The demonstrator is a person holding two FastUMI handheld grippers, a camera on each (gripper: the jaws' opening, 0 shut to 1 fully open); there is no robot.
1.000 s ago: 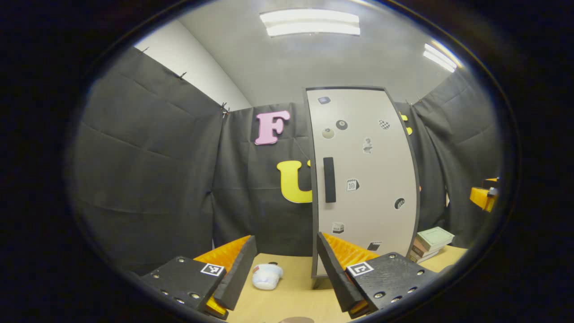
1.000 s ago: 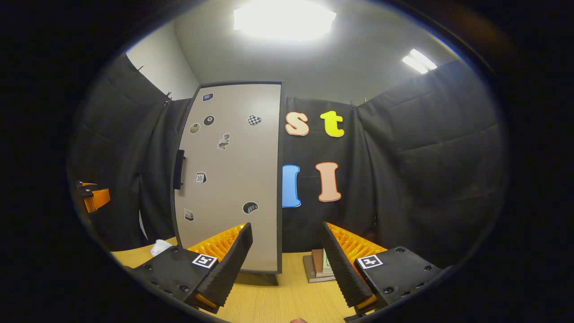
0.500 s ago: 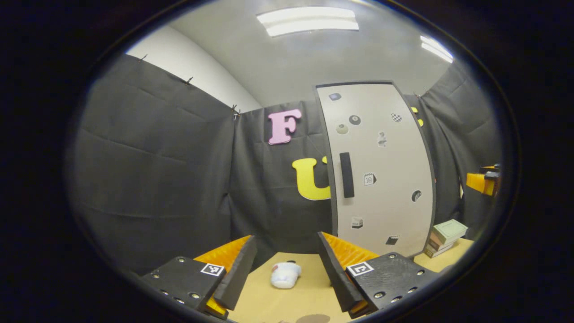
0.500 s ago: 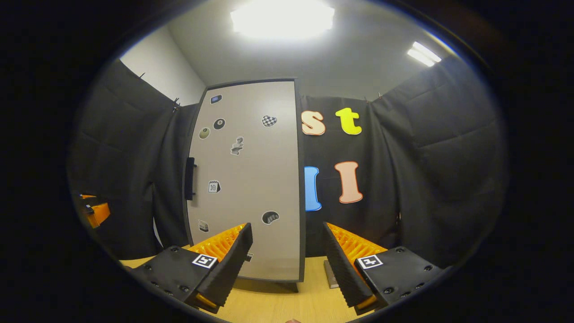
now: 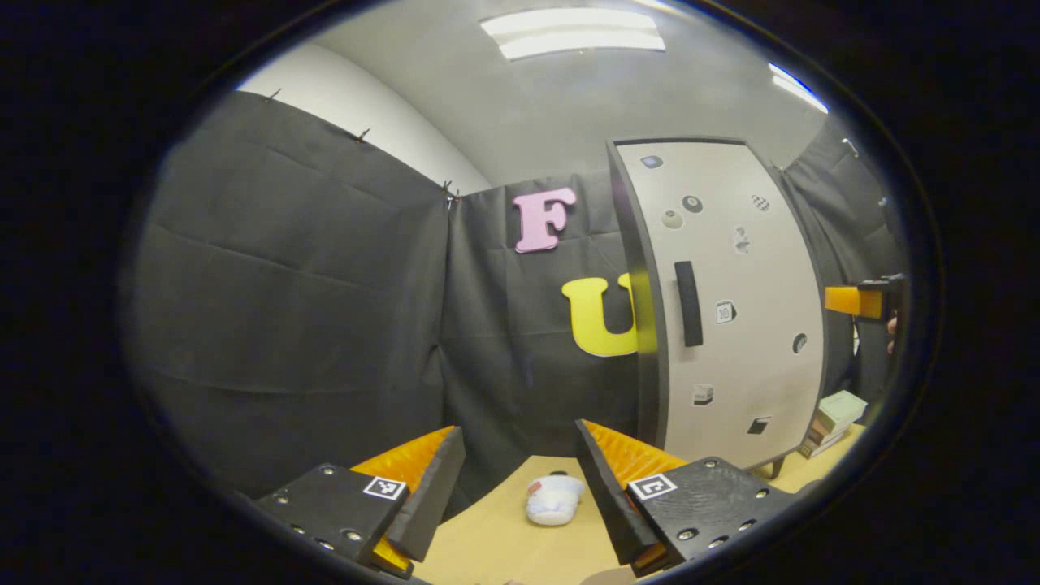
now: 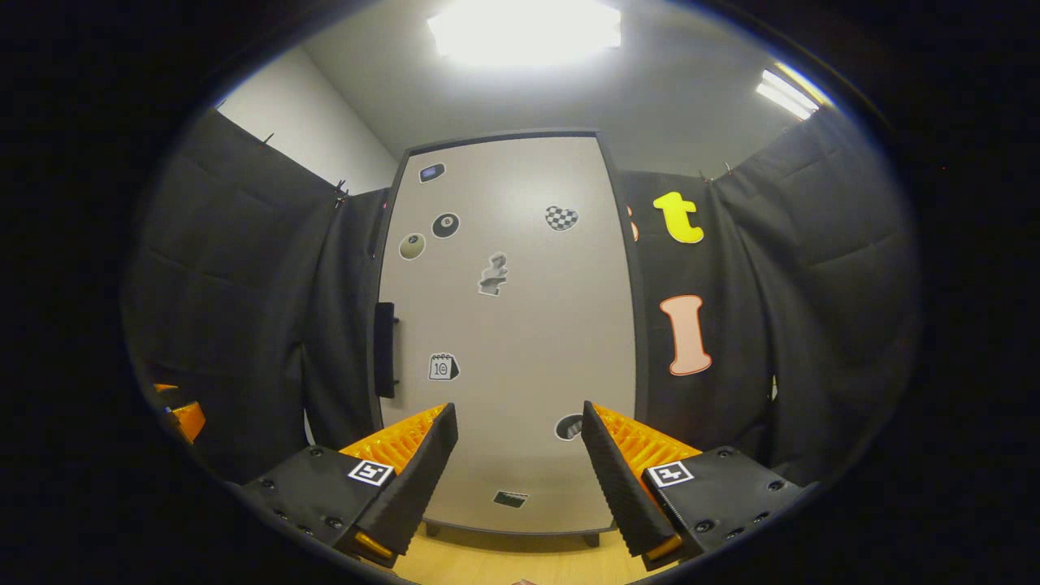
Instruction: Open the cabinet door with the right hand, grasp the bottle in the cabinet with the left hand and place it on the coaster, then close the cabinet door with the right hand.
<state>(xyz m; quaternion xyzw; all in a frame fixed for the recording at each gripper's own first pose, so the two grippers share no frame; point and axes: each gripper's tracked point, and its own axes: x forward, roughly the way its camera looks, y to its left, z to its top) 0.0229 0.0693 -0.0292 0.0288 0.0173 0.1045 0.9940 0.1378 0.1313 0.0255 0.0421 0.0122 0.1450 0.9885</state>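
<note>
Black cloth walls close off the booth, and a wooden bench carries a tall pale cabinet whose door is shut, with small stickers on its face. Nothing of the task is done yet, judging by that closed door: opening, fetching the bottle, setting it on the coaster and closing all remain.

In the right gripper view the right claw faces the cabinet front squarely, jaws wide apart and holding nothing; the dark handle sits on the cabinet's left edge, off to the left of the claw's line, not yet reached. In the left gripper view the left claw is also wide open and empty, aimed to the left of the cabinet. A white crumpled thing lies on the bench left of the cabinet. The bottle is presumably inside the cabinet, hidden by the door. The coaster cannot be made out with certainty. Some books lie to the cabinet's right.
</note>
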